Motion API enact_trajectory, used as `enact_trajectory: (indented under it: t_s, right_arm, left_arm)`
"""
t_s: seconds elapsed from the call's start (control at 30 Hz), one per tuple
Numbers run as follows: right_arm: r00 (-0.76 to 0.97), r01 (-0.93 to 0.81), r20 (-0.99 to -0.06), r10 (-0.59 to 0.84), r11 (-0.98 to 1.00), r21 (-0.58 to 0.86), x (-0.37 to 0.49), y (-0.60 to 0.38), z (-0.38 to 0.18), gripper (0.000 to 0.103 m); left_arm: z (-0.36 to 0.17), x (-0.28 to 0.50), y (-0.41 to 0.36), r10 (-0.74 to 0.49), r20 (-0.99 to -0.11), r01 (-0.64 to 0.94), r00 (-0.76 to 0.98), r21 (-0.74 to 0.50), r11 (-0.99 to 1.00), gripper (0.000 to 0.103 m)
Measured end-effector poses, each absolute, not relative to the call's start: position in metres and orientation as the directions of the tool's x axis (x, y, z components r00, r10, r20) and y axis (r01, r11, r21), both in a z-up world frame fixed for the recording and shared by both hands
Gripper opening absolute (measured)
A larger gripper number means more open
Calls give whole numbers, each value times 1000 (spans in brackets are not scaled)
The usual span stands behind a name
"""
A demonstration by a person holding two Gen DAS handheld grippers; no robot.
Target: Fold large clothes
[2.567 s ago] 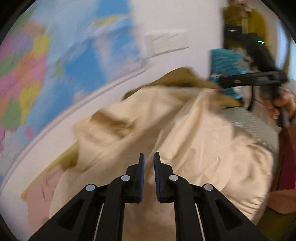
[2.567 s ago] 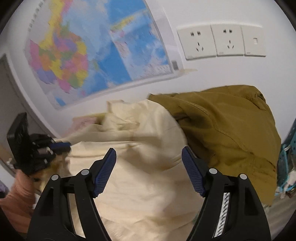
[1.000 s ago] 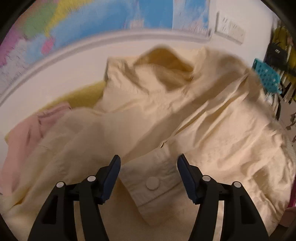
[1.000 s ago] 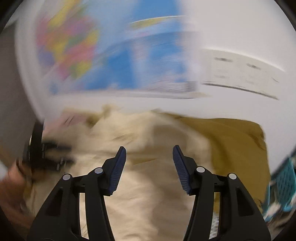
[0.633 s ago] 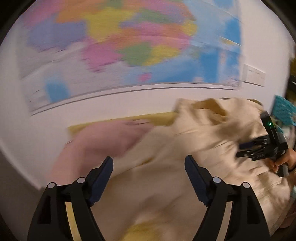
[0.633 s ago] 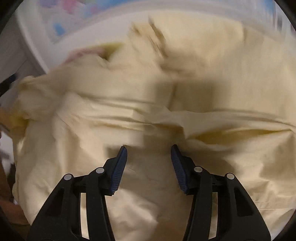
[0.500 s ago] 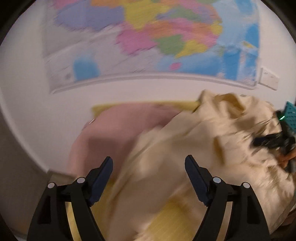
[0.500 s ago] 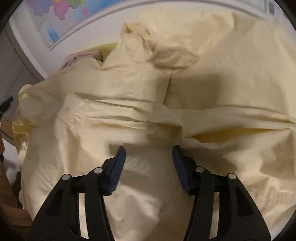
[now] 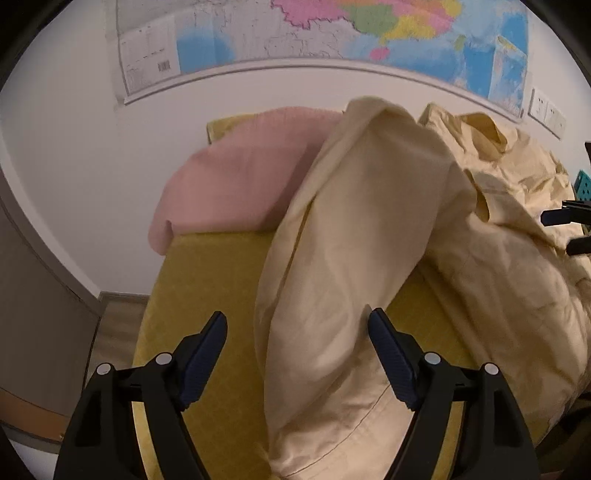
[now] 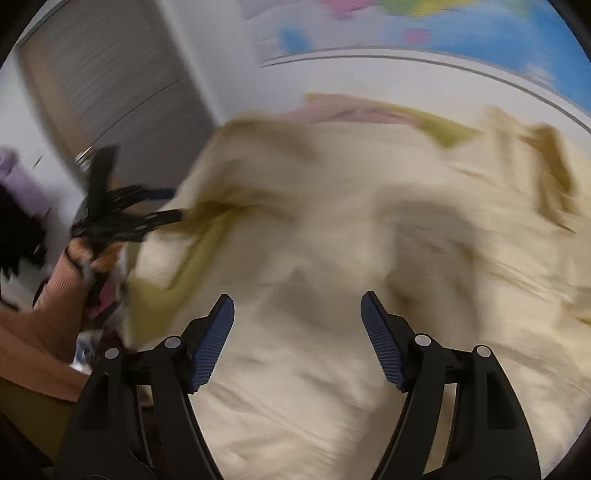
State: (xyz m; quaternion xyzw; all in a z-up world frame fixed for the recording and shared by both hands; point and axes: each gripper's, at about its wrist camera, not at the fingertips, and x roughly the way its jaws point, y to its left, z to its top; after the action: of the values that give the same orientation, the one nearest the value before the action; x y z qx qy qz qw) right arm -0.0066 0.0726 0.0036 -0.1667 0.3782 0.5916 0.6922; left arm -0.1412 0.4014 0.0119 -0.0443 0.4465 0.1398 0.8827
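Observation:
A large cream jacket (image 9: 480,258) lies crumpled on a yellow-covered surface (image 9: 207,295). One long sleeve (image 9: 332,295) runs toward me between the fingers of my left gripper (image 9: 295,317). Its jaws stand wide and are closing a little, and the pads do not touch the cloth. In the blurred right wrist view my right gripper (image 10: 297,299) hovers over the cream jacket (image 10: 332,240). Its jaws are opening, with fabric below them and nothing pinched. The left gripper (image 10: 171,202) shows at the sleeve's edge, held by a hand (image 10: 88,254).
A pink garment (image 9: 236,184) lies at the back of the surface against a white wall with a map (image 9: 332,29). Wall sockets (image 9: 546,114) and a teal basket (image 9: 583,188) are at the right. A grey door (image 9: 33,295) stands at the left beyond the surface's edge.
Both grippers swung left across the jacket. The left view went from the buttoned cuff to the sleeve and pink garment. The right dropped over the cloth. Both jaws are wider.

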Motion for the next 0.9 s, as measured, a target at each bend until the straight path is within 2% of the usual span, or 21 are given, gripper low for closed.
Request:
enact_trajectory:
  t_s: [0.13, 0.17, 0.2, 0.27, 0.33, 0.5, 0.6, 0.67, 0.8, 0.83, 0.9]
  right_arm:
    - [-100, -965, -725, 682, 113, 239, -51, 112, -8, 71]
    - [-118, -968, -727, 677, 85, 236, -61, 123, -11, 71]
    - [-124, -972, -728, 674, 67, 227, -69, 136, -14, 71]
    - [-161, -968, -726, 669, 36, 248, -75, 149, -19, 71]
    - [-173, -970, -728, 663, 15, 244, -80, 163, -24, 72]
    - [-207, -972, -732, 649, -50, 231, -101, 187, -34, 74]
    - [-241, -969, -728, 642, -113, 221, -119, 202, -35, 86]
    - [-221, -975, -742, 633, -153, 160, -138, 214, -41, 90]
    - [-153, -982, -784, 602, -179, 54, -166, 232, -57, 87]
    - [-115, -985, -792, 599, -172, 13, -169, 238, -62, 86]
    - [-73, -987, -808, 585, -158, -26, -176, 250, -70, 77]
  left_arm:
    - [17, -149, 394, 200, -791, -234, 578, 74, 969, 56]
    - [18, -151, 391, 200, -787, -216, 584, 87, 972, 44]
    - [19, -152, 388, 191, -786, -199, 588, 89, 976, 36]
    - [20, -150, 389, 183, -801, -196, 570, 84, 977, 12]
    - [27, -147, 397, 156, -806, -209, 571, 40, 977, 4]
    - [64, -154, 401, 121, -759, -194, 640, -7, 981, 3]
    - [72, -150, 399, 95, -754, -177, 650, -28, 984, 3]
    - [70, -147, 398, 113, -757, -177, 643, -3, 984, 3]
    - [60, -143, 405, 130, -768, -202, 627, 1, 979, 4]
    - [59, -144, 408, 115, -764, -205, 635, -23, 978, 7]
    - [61, -147, 414, 117, -755, -230, 645, -45, 972, 8]
